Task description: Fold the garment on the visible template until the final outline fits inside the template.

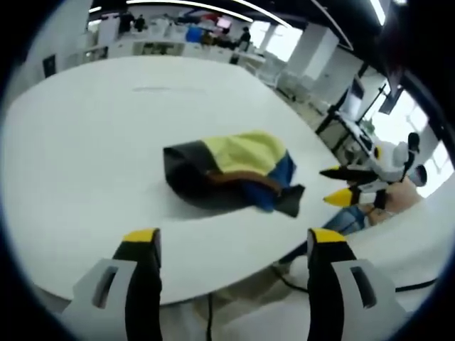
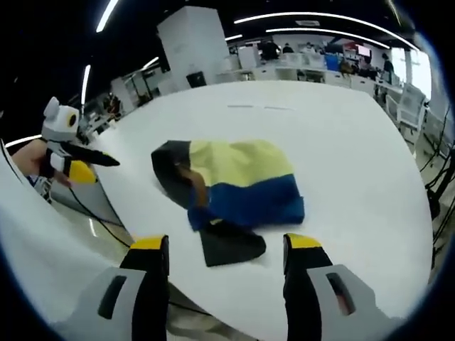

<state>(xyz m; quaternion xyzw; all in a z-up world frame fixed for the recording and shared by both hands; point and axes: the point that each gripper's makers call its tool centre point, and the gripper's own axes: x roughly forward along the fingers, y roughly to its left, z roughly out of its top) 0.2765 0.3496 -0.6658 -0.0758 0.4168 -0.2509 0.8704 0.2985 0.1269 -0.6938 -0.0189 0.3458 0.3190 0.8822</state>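
A crumpled garment [image 1: 231, 174] in yellow, blue, brown and black lies bunched on the white table [image 1: 106, 128]. My left gripper [image 1: 231, 245] stands open in front of it, apart from the cloth, with nothing between its jaws. The right gripper [image 1: 340, 186] comes into the left gripper view from the right, open, just beside the garment's black corner. In the right gripper view the garment [image 2: 234, 185] lies ahead of my open right gripper [image 2: 227, 249], whose yellow tips sit near the black flap. The left gripper [image 2: 82, 165] appears at the left, held by a hand.
The white table [image 2: 341, 142] is large and rounded, its near edge close to both grippers. A faint marked line [image 1: 167, 89] lies on the far part of the table. Desks, chairs and people stand in the office background. A cable [image 2: 92, 213] hangs below the table's edge.
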